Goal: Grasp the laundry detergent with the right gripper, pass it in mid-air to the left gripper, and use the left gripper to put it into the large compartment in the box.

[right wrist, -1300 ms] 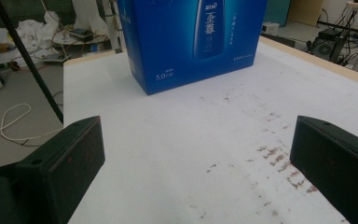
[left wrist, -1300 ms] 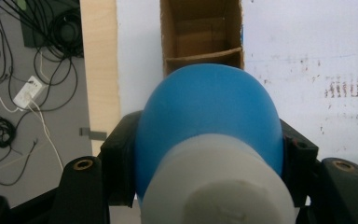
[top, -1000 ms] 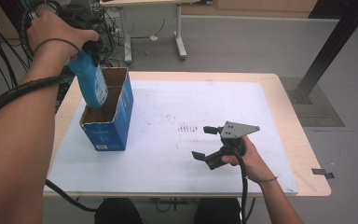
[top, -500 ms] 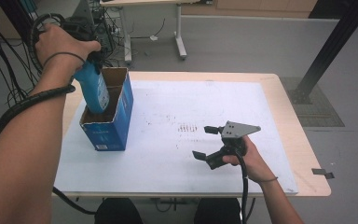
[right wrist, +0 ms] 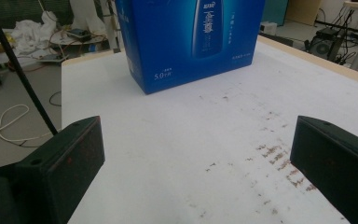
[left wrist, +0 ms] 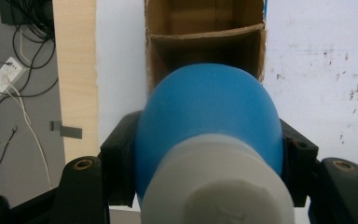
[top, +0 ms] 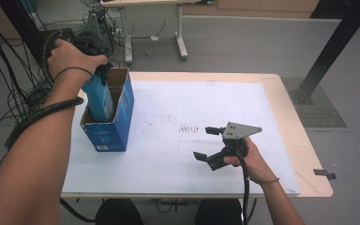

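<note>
A blue bottle [top: 99, 99] with a white cap [left wrist: 223, 186] hangs partly inside an open blue cardboard box [top: 110, 129] at the table's left. My left gripper [top: 101, 70] is shut on the bottle's upper part, pointing down into the box. In the left gripper view the bottle [left wrist: 209, 116] sits between both black pads [left wrist: 121, 154], above the box's brown cardboard divider [left wrist: 205, 37]. My right gripper [top: 205, 143] rests on the white table cover [top: 183, 103] at the front right, jaws wide apart with nothing between them. It faces the box [right wrist: 191, 42].
Brown smudges [top: 190, 129] mark the white cover at the table's middle. The wooden table edge [top: 309, 154] runs along the right. Cables [top: 9, 93] and a desk leg [top: 180, 33] lie on the floor beyond the table's left and far sides.
My left gripper has sunk with the blue bottle, which now reaches deeper into the box. The right gripper has stayed where it was.
</note>
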